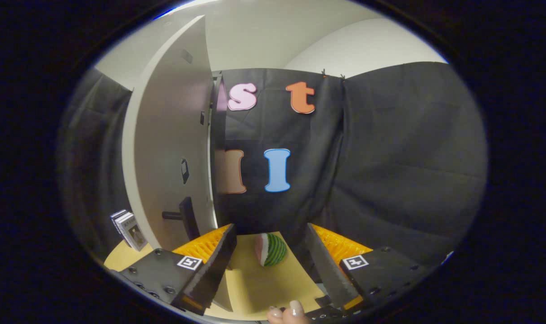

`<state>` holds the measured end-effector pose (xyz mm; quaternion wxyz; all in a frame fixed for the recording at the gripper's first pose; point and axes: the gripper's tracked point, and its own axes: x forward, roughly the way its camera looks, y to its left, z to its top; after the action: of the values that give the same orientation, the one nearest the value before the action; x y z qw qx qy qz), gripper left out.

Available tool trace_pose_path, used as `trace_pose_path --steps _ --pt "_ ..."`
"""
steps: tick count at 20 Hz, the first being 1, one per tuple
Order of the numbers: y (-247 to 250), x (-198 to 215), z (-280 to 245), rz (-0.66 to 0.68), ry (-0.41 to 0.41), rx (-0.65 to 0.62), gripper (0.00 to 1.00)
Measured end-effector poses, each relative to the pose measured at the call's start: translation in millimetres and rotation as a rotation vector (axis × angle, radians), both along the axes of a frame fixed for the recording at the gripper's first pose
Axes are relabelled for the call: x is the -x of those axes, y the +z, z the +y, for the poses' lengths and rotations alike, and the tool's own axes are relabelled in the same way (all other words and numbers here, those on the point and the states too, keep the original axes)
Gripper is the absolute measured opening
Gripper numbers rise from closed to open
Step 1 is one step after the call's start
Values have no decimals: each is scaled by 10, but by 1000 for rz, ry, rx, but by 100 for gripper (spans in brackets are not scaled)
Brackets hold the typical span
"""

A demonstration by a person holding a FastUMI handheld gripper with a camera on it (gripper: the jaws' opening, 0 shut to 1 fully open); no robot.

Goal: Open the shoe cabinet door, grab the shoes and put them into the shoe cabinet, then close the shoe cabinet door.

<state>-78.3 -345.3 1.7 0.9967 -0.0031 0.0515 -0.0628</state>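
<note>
Gripper view: the gripper (270,261) has its fingers spread wide, nothing between them but bare tabletop (259,288). Just ahead, between the fingertips, lies a small watermelon-slice toy (271,249); it is not part of the task. A person's fingertips (290,311) show low between the finger bases.

To the left of the fingers stands the shoe cabinet door (173,148), a tall pale panel, upright and swung open edge-on toward the camera. A dark handle (182,216) juts from its lower face, close beyond the left finger. A few boxed cards (128,229) stand on the table left of the door.

No shoes can be identified, so their position cannot be stated.

Assessment: the door looks like stiff, flat board, light on its hinges, with smooth faces offering little purchase. The handle is the sound place to take hold; pushing the free edge would also serve for closing.
</note>
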Motion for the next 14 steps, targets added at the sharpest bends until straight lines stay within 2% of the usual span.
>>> trace_pose_path --steps 4,7,14 --pt "-98 -363 128 22 86 -17 97" --pt "-91 -430 212 20 120 -15 97" --pt "-106 -386 312 13 105 -32 97"
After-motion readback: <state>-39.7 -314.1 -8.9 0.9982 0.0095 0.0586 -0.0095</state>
